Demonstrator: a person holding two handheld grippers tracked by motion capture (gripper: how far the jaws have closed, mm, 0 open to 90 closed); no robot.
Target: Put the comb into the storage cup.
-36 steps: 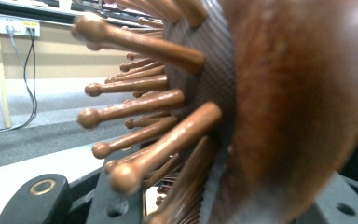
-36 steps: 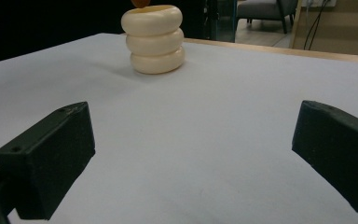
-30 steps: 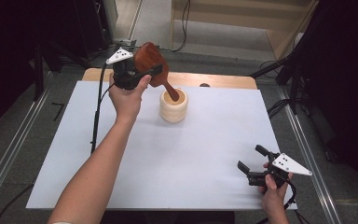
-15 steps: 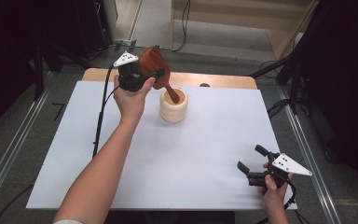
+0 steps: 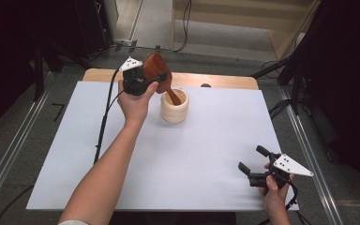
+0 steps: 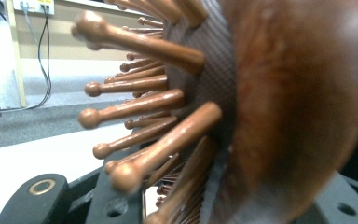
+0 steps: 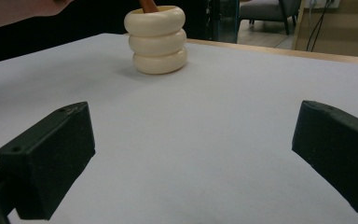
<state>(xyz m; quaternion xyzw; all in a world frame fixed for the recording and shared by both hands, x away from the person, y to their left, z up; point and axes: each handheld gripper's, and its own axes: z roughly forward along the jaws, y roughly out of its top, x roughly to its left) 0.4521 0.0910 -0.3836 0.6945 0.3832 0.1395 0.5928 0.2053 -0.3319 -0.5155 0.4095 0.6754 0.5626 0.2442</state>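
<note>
The left gripper [image 5: 146, 80] is clamped on the broad head of a reddish-brown wooden paddle hairbrush [image 5: 158, 71], handle down inside the cream 3-ringed cup [image 5: 174, 107]. Stiff, light and glossy, it is best gripped across the head. The right gripper [image 5: 253, 165] rests wide apart, holding nothing.

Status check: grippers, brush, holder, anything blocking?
Left gripper shut on wooden hairbrush, handle tip inside cream ringed holder. Right gripper open, holding nothing, low over white table. Nothing in the way.
</note>
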